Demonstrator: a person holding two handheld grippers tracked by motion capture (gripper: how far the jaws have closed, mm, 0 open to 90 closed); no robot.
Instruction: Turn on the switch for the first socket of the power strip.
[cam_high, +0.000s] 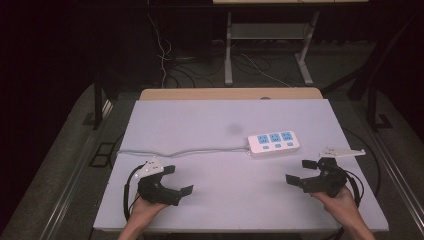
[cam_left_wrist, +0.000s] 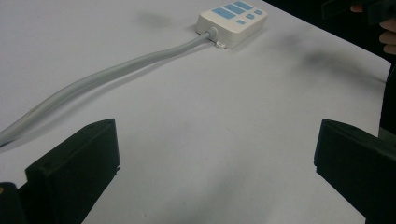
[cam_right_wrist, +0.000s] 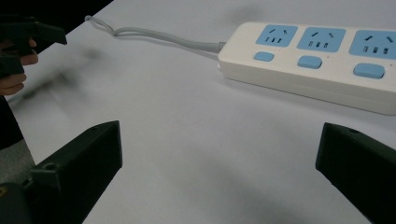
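Note:
A white power strip (cam_high: 274, 142) with three blue sockets and three blue switches lies right of the table's middle; its grey cable (cam_high: 185, 150) runs off to the left edge. My left gripper (cam_high: 177, 180) rests at the front left, jaws wide apart and empty. My right gripper (cam_high: 301, 171) sits at the front right, a short way in front of the strip, open with nothing between its jaws. From the left gripper view the power strip (cam_left_wrist: 232, 21) lies far ahead, the cable (cam_left_wrist: 107, 74) curving toward me. In the right gripper view the power strip (cam_right_wrist: 317, 56) is close, just beyond the jaws.
The table (cam_high: 220, 120) is covered by a white sheet, with a wooden edge (cam_high: 230, 93) at the back. Beyond it stand the legs of a metal frame (cam_high: 228, 50) and loose cables on a dark floor.

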